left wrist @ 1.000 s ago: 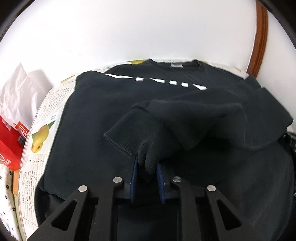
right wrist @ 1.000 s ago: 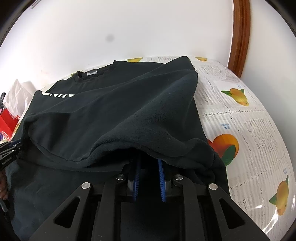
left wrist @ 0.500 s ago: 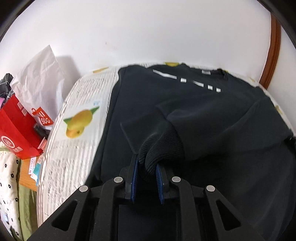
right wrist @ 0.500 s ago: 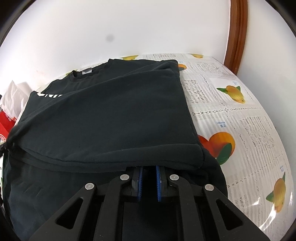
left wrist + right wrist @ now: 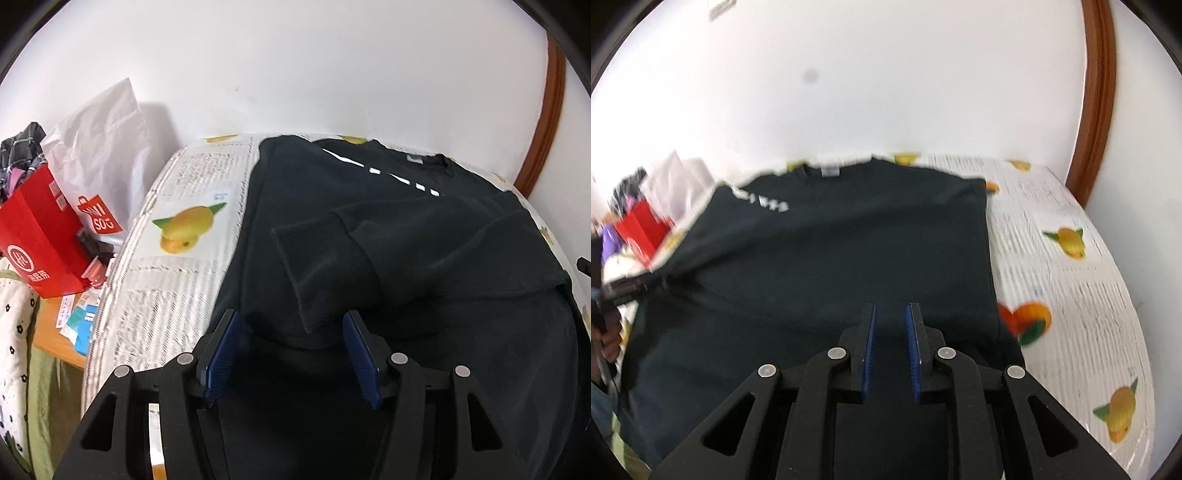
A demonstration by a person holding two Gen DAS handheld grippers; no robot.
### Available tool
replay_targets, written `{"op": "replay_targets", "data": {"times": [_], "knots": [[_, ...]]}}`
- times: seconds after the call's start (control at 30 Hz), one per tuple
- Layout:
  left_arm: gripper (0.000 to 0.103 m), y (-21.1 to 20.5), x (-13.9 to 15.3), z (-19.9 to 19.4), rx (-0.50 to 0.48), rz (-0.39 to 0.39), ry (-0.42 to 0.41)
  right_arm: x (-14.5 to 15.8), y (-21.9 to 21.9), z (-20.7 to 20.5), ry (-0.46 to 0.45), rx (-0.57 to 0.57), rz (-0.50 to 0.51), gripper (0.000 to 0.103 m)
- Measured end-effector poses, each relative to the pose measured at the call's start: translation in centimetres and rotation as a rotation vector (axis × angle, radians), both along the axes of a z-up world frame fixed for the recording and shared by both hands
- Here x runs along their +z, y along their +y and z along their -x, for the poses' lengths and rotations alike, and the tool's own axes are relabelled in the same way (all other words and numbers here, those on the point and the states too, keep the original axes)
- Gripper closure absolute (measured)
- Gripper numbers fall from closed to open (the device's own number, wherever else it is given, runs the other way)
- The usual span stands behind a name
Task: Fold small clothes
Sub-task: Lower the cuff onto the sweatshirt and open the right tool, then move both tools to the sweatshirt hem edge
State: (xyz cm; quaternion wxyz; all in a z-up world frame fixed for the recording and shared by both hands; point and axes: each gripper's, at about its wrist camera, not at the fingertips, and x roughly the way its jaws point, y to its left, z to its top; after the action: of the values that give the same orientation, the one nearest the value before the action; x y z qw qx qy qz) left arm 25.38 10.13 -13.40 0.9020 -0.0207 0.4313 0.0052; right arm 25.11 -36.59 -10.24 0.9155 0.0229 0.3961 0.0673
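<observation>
Left tool (image 5: 291,350) opening, pads clear of cuff (image 5: 314,273) lying between them. Right tool (image 5: 889,347) opening, nothing gripped, above folded sweatshirt (image 5: 831,258) on desk (image 5: 1071,295).

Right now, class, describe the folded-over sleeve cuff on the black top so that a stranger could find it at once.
Start at the table covered with the fruit-print cloth, where a black sweatshirt lies flat. One sleeve crosses its front toward the near edge. The sleeve cuff is the ribbed band at its end, lying between the opening blue pads of the left gripper, unlike the smooth fabric around it.
</observation>
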Motion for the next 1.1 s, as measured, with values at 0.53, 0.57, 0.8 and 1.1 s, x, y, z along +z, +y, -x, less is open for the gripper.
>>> {"op": "replay_targets", "data": {"times": [0.53,0.57,0.8,1.1], "knots": [[0.046,-0.8,-2.7,-2.2,0.022,-0.015,0.009,-6.5,0.0,-2.9,0.016,-0.142,0.182,0.079],[0.046,-0.9,-2.7,-2.1,0.021,-0.021,0.002,-6.6,0.2,-2.7,0.001,-0.143,0.197,0.079],[0.045,-1.3,-2.9,-1.8,0.022,-0.054,-0.030,-6.7,0.1,-2.9,-0.001,-0.154,0.207,0.076],[0.044,-0.8,-3.0,-1.8,0.022,-0.029,-0.022,-6.6,-0.1,-2.9,0.001,-0.205,0.240,0.056]]}}
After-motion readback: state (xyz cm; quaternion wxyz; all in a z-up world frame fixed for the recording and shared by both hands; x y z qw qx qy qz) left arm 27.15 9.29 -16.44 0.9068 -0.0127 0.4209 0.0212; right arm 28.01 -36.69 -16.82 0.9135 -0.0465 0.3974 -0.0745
